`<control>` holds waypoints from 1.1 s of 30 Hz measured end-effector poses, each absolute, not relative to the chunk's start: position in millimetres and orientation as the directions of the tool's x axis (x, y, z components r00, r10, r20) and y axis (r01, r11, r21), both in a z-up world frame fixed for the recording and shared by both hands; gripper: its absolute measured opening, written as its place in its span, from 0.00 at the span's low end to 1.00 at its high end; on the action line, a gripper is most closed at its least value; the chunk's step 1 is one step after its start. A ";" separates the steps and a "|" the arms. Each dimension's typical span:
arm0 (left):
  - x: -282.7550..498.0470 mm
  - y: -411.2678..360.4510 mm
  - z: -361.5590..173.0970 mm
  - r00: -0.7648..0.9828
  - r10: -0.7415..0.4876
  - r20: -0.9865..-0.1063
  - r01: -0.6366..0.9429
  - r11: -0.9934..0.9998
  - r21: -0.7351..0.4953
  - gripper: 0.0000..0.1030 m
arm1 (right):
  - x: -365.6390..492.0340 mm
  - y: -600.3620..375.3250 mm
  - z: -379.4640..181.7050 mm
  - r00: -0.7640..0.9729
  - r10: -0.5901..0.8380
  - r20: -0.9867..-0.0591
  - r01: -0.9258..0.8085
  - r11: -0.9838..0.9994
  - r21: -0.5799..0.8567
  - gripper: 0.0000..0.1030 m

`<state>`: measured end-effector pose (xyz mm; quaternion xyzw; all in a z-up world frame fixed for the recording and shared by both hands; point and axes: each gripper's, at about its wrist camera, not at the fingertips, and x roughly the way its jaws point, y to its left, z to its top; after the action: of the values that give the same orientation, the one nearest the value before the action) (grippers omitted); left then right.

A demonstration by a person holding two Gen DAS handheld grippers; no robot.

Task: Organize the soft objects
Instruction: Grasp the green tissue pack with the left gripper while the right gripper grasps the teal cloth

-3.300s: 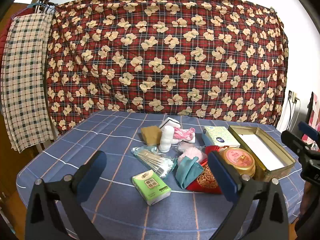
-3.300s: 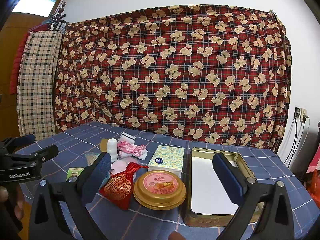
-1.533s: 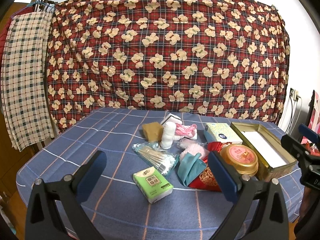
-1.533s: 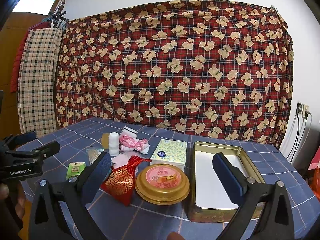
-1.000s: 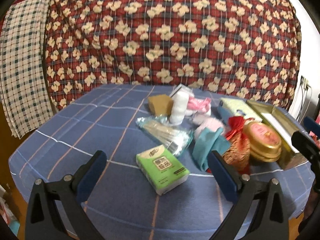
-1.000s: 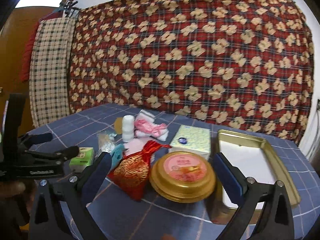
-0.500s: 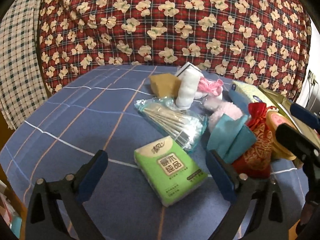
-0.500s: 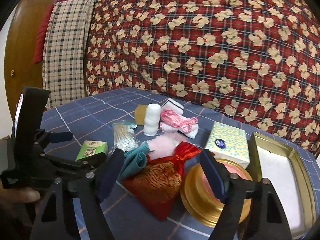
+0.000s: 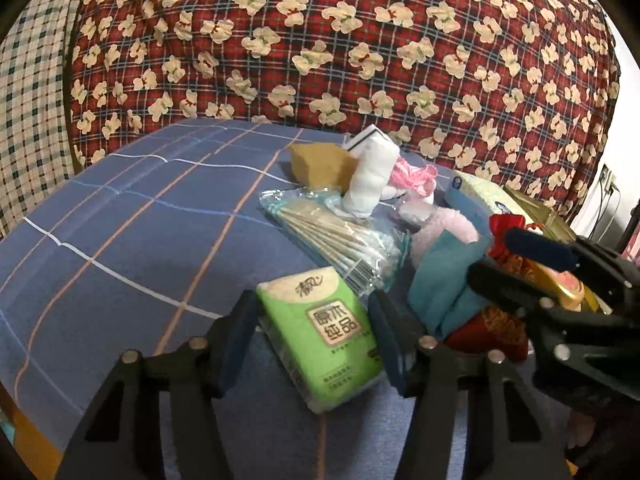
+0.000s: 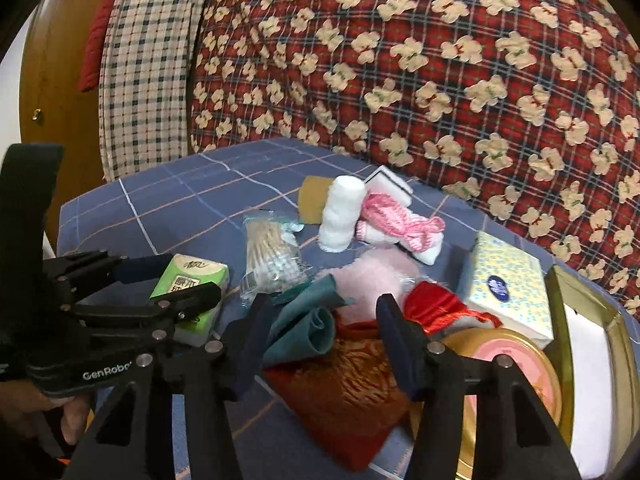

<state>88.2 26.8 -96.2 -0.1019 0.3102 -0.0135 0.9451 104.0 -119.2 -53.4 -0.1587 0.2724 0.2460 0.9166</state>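
Note:
A green tissue pack (image 9: 320,332) lies on the blue checked cloth; my left gripper (image 9: 314,334) is open with one finger on each side of it, not clamped. The pack also shows in the right wrist view (image 10: 192,292). My right gripper (image 10: 320,340) is open over a folded teal cloth (image 10: 308,328) and a red brocade pouch (image 10: 352,380). A pink fluffy piece (image 10: 372,280), a white gauze roll (image 10: 340,216), a pink yarn bundle (image 10: 400,220) and a bag of cotton swabs (image 10: 272,260) lie behind.
A round gold tin (image 10: 516,380) and an open gold box (image 10: 592,360) sit at the right, with a patterned tissue box (image 10: 508,280) behind them. A tan sponge (image 9: 320,160) lies at the back. A red flowered quilt (image 9: 340,40) hangs behind the table.
Both grippers have moved forward and down toward the pile. The left gripper's fingers have narrowed around the green tissue pack; the right one has closed in over the teal cloth and red pouch.

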 end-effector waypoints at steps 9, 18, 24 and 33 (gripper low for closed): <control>97.0 32.3 -92.4 0.785 -0.067 -0.616 -0.061 0.981 -0.183 0.55 | 122.3 -100.7 -69.7 0.657 0.342 -0.672 -0.581 0.797 -0.163 0.42; 108.3 32.9 -92.6 0.747 -0.055 -0.663 -0.072 0.984 -0.162 0.64 | 132.0 -89.8 -79.8 0.607 0.322 -0.726 -0.614 0.770 -0.172 0.36; 118.4 34.9 -95.6 0.733 -0.089 -0.674 -0.052 0.981 -0.187 0.56 | 135.5 -97.7 -75.2 0.591 0.374 -0.714 -0.625 0.772 -0.113 0.13; 110.1 31.3 -90.6 0.778 -0.086 -0.623 -0.030 0.984 -0.174 0.47 | 131.2 -99.1 -69.1 0.612 0.403 -0.681 -0.625 0.773 -0.105 0.10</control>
<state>110.1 31.3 -90.6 -0.0874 0.3330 -0.0149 0.9387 131.2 -99.1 -69.1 -0.1688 0.3300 0.2914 0.8818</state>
